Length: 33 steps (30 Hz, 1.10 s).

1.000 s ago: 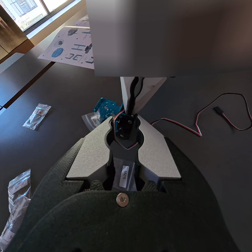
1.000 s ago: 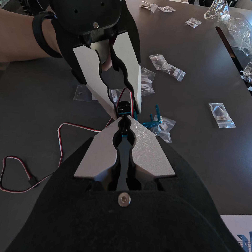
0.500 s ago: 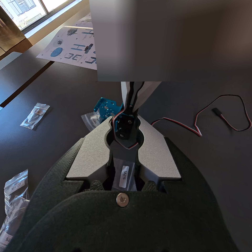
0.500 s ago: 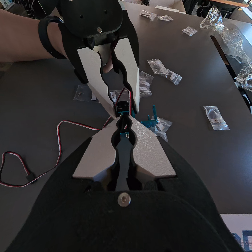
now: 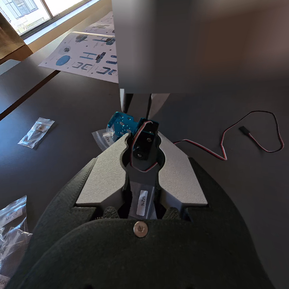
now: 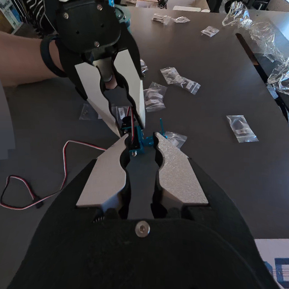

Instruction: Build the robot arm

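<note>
A black servo in a blue bracket [image 5: 143, 145] sits between the fingertips of my left gripper [image 5: 143, 134], which is shut on it. The servo tilts to the right. Its red, white and black cable [image 5: 219, 140] trails over the dark table. In the right wrist view the servo [image 6: 134, 139] lies just inside my right gripper [image 6: 140, 135], against its left finger. The right gripper is open and holds nothing. The left gripper [image 6: 131, 130] comes in from the far side. A second blue bracket [image 5: 122, 125] stands on a small bag just behind; it also shows in the right wrist view [image 6: 161, 129].
Several small clear bags of hardware [image 6: 179, 79] lie scattered on the dark table [image 6: 203, 172]. A printed parts sheet [image 5: 81, 59] lies near the window. Crumpled plastic wrap [image 6: 258, 31] sits at the far right. A person's forearm [image 6: 20, 62] holds the left gripper. Both grippers' tips are close together, under 4 cm apart.
My right gripper has opened and let go of the blue bracket on the servo. The servo has tilted in the left gripper, which still holds it.
</note>
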Available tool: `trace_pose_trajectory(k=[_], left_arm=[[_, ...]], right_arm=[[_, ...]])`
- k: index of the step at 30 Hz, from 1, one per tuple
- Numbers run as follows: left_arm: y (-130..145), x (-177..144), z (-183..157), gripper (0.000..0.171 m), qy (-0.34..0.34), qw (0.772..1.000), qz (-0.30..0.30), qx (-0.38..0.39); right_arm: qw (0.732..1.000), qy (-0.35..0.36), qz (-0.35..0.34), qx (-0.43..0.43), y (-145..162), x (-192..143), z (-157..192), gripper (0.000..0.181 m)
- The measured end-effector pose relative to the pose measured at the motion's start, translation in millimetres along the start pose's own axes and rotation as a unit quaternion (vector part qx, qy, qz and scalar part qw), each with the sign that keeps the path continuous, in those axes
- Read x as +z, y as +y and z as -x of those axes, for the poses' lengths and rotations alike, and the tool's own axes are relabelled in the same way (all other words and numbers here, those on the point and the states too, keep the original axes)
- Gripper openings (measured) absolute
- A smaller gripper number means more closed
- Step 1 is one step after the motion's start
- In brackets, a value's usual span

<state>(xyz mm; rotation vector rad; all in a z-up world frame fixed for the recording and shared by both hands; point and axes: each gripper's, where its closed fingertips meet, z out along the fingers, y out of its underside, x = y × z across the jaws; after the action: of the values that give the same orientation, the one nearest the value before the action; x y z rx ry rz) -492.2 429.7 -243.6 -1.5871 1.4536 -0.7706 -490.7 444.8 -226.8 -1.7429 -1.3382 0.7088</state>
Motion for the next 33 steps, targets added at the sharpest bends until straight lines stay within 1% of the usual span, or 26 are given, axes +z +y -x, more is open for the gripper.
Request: trace_pose_trajectory(k=[4, 6, 9, 10, 12, 14, 16, 17, 20, 23, 25, 27, 28, 29, 31, 33], left_arm=[[0, -1, 2, 0.029, 0.008, 1.000, -0.011, -0.022], [1, -2, 3, 0.029, 0.013, 0.999, -0.015, -0.032], [1, -2, 2, 0.029, 0.019, 0.999, -0.017, -0.033], [1, -2, 1, 0.029, 0.019, 0.999, -0.018, -0.032], [1, -3, 2, 0.028, 0.019, 0.999, -0.019, -0.034], [1, -3, 2, 0.029, 0.025, 0.999, -0.022, -0.041], [1, -3, 2, 0.029, 0.024, 0.999, -0.023, -0.039], [1, -3, 2, 0.029, 0.024, 0.999, -0.023, -0.039], [1, -3, 1, 0.029, 0.025, 0.999, -0.025, -0.040], [1, -4, 2, 0.029, 0.030, 0.998, -0.029, -0.045], [1, -4, 2, 0.029, 0.034, 0.998, -0.033, -0.049], [1, -4, 2, 0.029, 0.037, 0.997, -0.037, -0.054], [1, -5, 2, 0.029, 0.039, 0.997, -0.038, -0.055], [2, -5, 2, 0.029, 0.040, 0.997, -0.038, -0.055], [2, -5, 2, 0.029, 0.043, 0.997, -0.042, -0.057], [2, -5, 2, 0.029, 0.048, 0.996, -0.044, -0.059]], right_arm=[[0.997, -0.038, 0.013, 0.062, -1, 1, -8, 0.037], [0.995, -0.065, 0.022, 0.078, 1, -1, -5, 0.043], [0.997, -0.068, 0.006, 0.041, -4, -3, 1, 0.033], [0.997, -0.060, 0.010, 0.047, -3, -1, -1, 0.032], [0.993, -0.077, 0.020, 0.093, -1, 3, -2, 0.034], [0.986, -0.091, 0.010, 0.143, -4, 3, -6, 0.034], [0.984, -0.076, 0.029, 0.161, 3, 2, -14, 0.043], [0.984, -0.071, 0.036, 0.157, 6, 1, -15, 0.046], [0.986, -0.081, 0.032, 0.140, 2, -1, -8, 0.046], [0.997, -0.062, 0.029, 0.045, -6, 3, -5, 0.049], [0.997, -0.065, 0.044, 0.006, -7, 8, -5, 0.052], [0.995, -0.081, 0.063, 0.011, -6, 14, -7, 0.052], [0.991, -0.107, 0.073, 0.024, -5, 16, -2, 0.051], [0.988, -0.121, 0.085, 0.033, -4, 17, 0, 0.054], [0.987, -0.120, 0.104, 0.015, -2, 18, -3, 0.053], [0.987, -0.126, 0.097, -0.011, -5, 18, -2, 0.054]])
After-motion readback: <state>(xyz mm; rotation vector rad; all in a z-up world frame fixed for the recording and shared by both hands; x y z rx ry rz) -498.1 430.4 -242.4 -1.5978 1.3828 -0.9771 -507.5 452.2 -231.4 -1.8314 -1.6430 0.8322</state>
